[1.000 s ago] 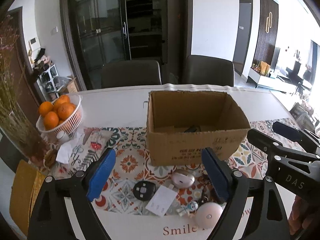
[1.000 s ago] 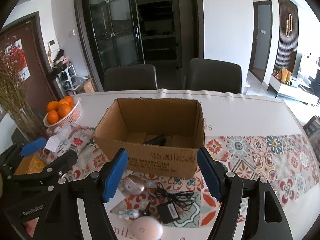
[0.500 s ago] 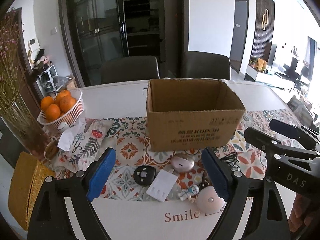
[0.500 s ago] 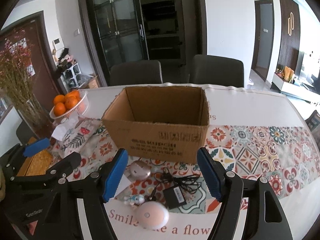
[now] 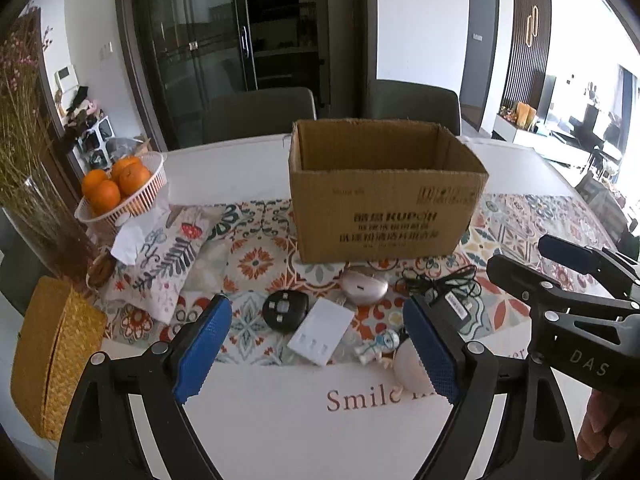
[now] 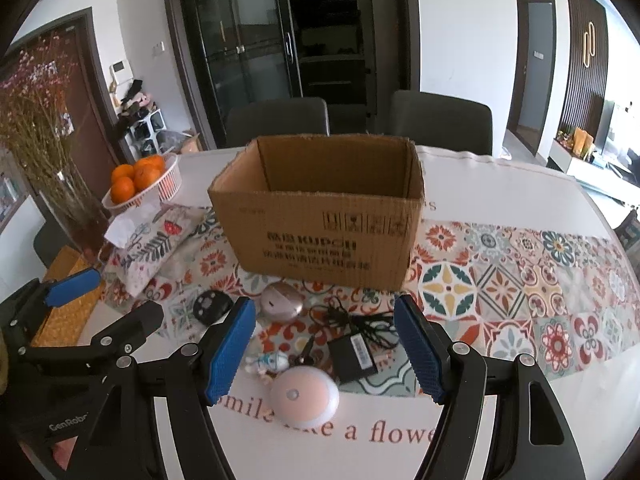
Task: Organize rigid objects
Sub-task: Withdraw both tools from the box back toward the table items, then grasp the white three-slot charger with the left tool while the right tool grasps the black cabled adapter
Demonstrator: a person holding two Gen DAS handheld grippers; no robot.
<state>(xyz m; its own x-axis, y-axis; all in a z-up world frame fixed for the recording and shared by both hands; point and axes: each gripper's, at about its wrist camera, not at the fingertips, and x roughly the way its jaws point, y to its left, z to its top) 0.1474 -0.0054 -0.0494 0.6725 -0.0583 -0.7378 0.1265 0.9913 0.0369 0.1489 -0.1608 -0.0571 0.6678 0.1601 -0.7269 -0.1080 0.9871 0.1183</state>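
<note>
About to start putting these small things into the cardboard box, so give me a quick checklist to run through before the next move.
1. Left gripper jaws open, nothing between: ok.
2. Right gripper jaws open, nothing between: ok.
3. Cardboard box upright, top open: ok.
4. Box has room inside: cannot tell, its floor is hidden.
5. Pink round lamp lies free, nearest the right jaws: ok.
6. Black adapter free of tangles: not ok, its loose cord is bunched beside it.

walls [image 5: 420, 20] white | dk glass cabinet [image 5: 224, 40] | 2 chairs [image 6: 280, 120] | daylit rm
</note>
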